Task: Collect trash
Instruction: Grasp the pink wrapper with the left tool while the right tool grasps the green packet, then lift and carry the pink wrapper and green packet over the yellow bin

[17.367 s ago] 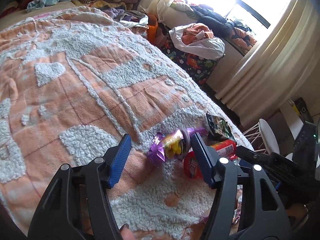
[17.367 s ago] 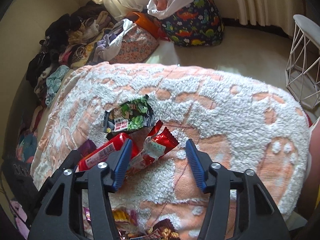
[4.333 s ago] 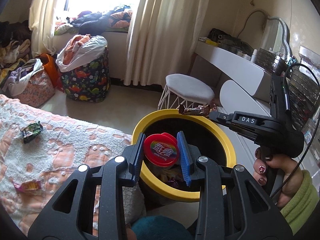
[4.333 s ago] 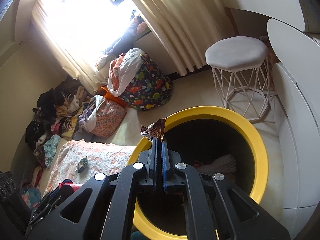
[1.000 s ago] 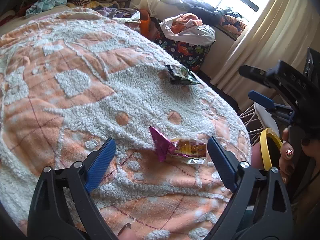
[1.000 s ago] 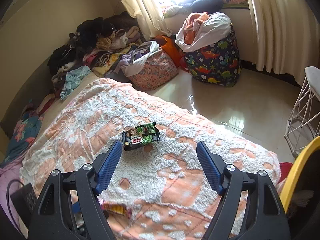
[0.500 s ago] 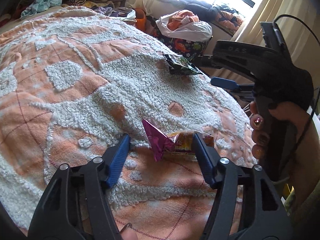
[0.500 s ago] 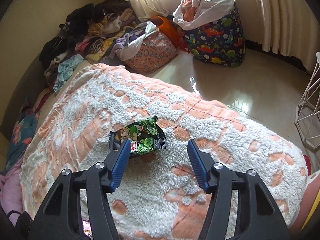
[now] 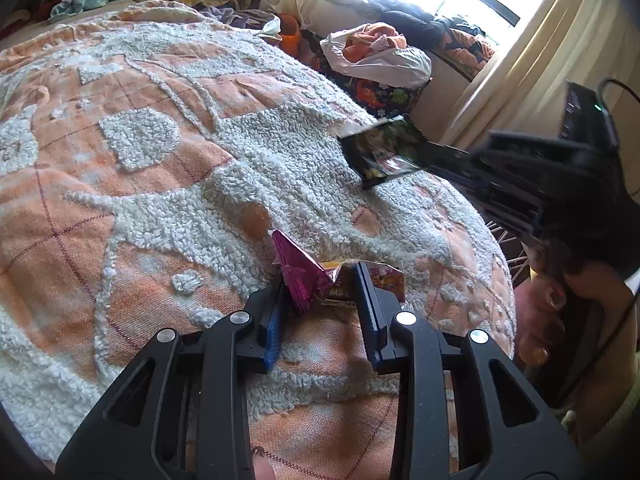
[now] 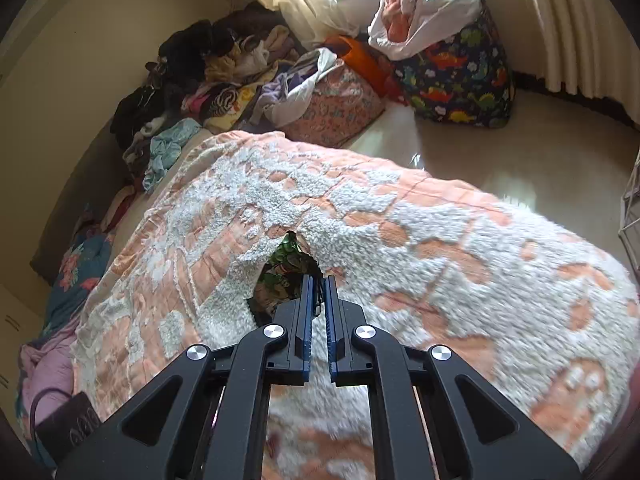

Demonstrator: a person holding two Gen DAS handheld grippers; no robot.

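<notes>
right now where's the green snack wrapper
In the left wrist view the green snack wrapper sits upper right, pinched in the right gripper above the orange blanket.

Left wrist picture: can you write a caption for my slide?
Left gripper jaws closing on a pink and yellow snack wrapper on the orange and white bedspread, while the right gripper lifts a dark snack packet.

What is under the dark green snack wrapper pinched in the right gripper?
The dark green snack wrapper, pinched at one edge by the right gripper, is tilted up over the orange and white blanket. Whether its low corner touches the blanket cannot be told.
</notes>
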